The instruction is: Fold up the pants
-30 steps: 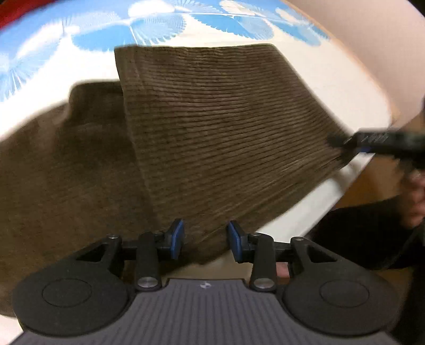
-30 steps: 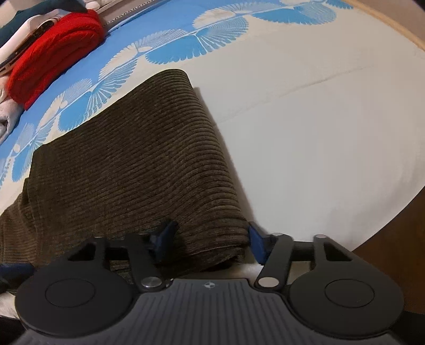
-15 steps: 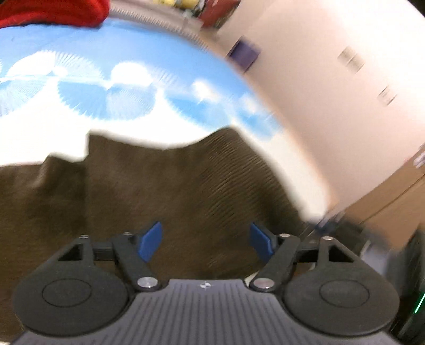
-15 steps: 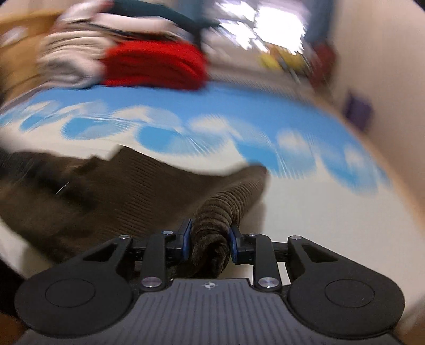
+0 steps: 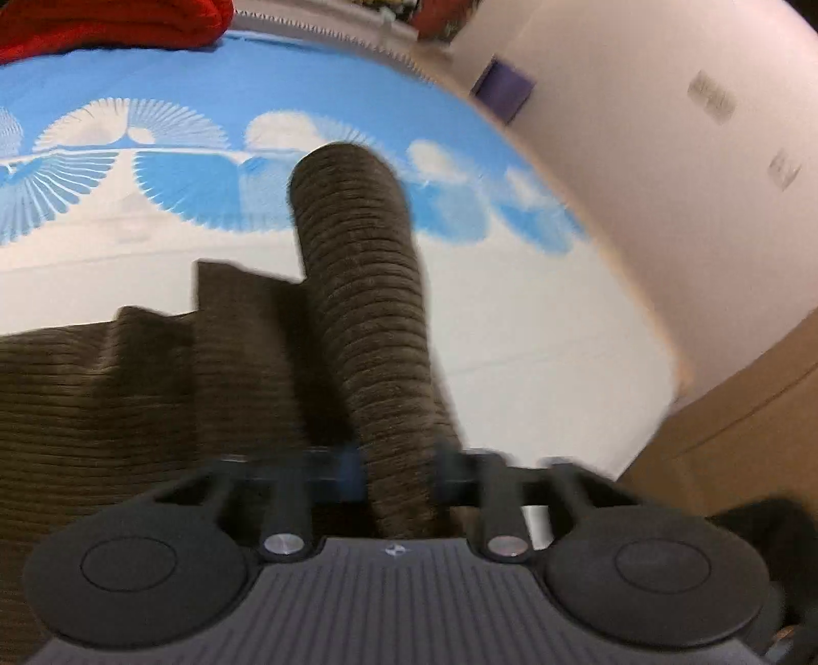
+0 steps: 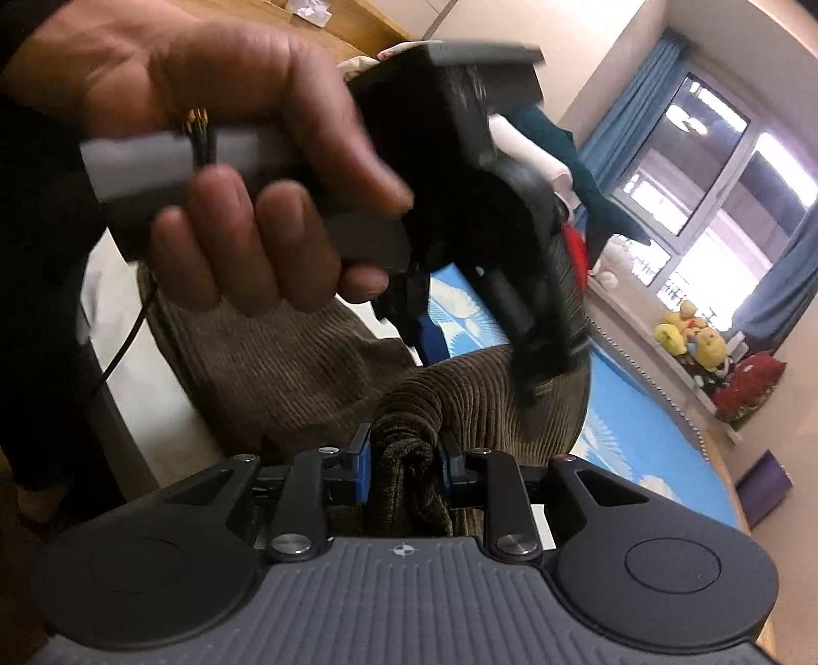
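Observation:
The brown corduroy pants (image 5: 368, 286) lie on a bed, with one fold lifted into a long ridge. My left gripper (image 5: 399, 470) has that ridge between its blurred blue pads, and its jaws are closing on it. In the right wrist view, my right gripper (image 6: 404, 460) is shut on a bunched fold of the pants (image 6: 286, 368). Right in front of it, a person's hand (image 6: 245, 153) grips the left gripper's handle above the cloth. The two grippers are close together.
The bed sheet (image 5: 153, 153) is white with blue fan shapes. A folded red garment (image 5: 102, 25) lies at its far end. A pale wall (image 5: 664, 153) and a purple box (image 5: 501, 89) are to the right. Stuffed toys (image 6: 690, 337) sit under a window.
The left gripper opened wide, rose, and now has a raised fold between its pads. The right gripper shut on the pants edge, rolled, and swung across toward the left hand.

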Tool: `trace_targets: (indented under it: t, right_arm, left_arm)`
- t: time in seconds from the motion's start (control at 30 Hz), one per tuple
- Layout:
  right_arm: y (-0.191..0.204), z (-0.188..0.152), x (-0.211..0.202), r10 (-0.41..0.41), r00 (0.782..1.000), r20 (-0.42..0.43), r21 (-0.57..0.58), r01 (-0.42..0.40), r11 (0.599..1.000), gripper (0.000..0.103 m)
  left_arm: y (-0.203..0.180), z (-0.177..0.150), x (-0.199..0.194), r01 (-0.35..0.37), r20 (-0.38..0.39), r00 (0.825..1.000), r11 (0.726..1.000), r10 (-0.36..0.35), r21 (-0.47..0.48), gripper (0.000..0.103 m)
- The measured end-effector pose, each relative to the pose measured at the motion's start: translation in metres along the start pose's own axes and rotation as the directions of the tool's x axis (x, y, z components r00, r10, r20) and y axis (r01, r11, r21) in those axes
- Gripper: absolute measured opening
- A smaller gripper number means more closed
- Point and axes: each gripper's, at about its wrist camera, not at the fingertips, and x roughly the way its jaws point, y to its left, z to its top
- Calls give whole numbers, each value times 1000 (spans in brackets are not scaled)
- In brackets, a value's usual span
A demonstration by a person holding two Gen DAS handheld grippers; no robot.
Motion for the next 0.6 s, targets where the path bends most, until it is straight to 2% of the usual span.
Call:
trace_targets:
  t: [0.13,0.17,0.23,0.33,0.43,0.53,0.6]
  right_arm:
    - [-7,6,4,72,996,-42,33,-71,997,38]
    - [-12,11,3,90,995,-38,62,-87,994,47]
    - [-32,23,2,156,987,-21,147,-152,977,54]
    - [-68,40,0,208,978,12,288,-202,936,69]
    - [-102,48,6,261,965,-9,404,-235,884,71]
    - [-115,56,19,282,958,-57,421,-233,877,73]
    - [-115,64,37,303,947,-110,414,-233,880,73]
  left_arm:
    - [12,-1,-7,-68,14,998,997,68,24,19]
    - [18,0,-13,-91,22,996,996,90,21,19]
    - [37,1,-27,-130,20,991,991,130,-3,18]
    - [70,-3,-54,-205,24,978,978,206,-48,19]
    - [107,-10,-89,-286,53,955,954,292,-94,19]
    - [149,-20,-123,-332,64,936,928,347,-170,18]
    - [177,-27,-143,-386,63,912,900,405,-203,18]
